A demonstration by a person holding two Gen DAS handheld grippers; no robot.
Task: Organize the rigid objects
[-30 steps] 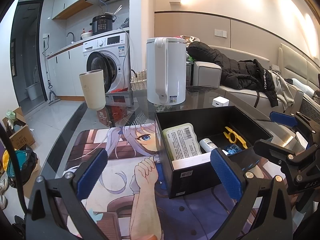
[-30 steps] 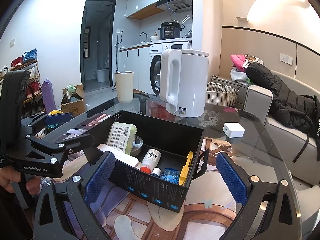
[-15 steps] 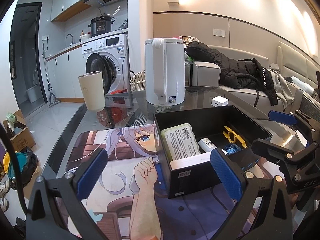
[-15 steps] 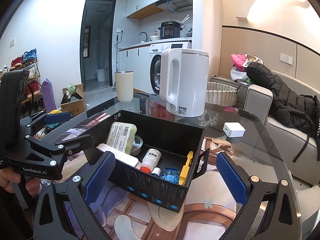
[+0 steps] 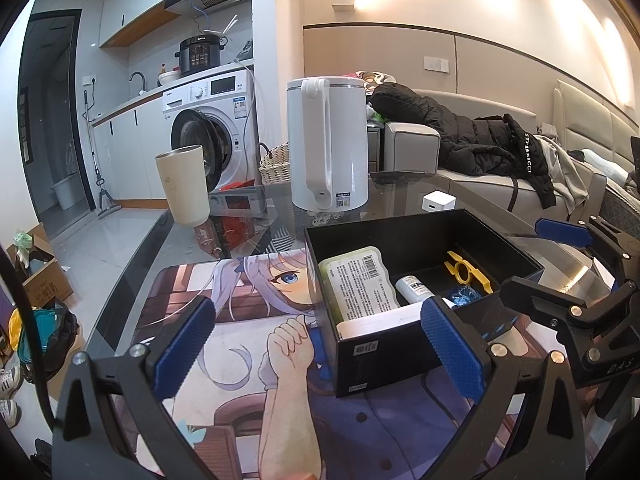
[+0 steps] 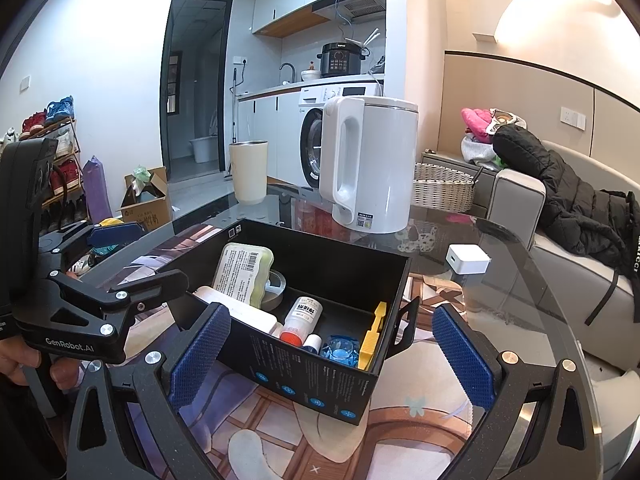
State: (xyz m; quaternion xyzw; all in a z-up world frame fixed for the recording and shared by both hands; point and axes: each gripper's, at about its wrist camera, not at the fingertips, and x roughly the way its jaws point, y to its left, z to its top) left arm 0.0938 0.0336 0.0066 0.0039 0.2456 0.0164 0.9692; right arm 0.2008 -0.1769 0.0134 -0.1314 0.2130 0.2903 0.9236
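A black open box stands on the anime desk mat. Inside lie a green labelled pack, a small white bottle with a red cap, a yellow plastic tool, a blue clear piece and a white flat item. My left gripper is open and empty, just before the box's left corner. My right gripper is open and empty, its fingers either side of the box's near wall.
A white kettle, a cream tumbler and a small white cube charger stand on the glass table behind the box. A sofa with a black jacket lies beyond the table edge.
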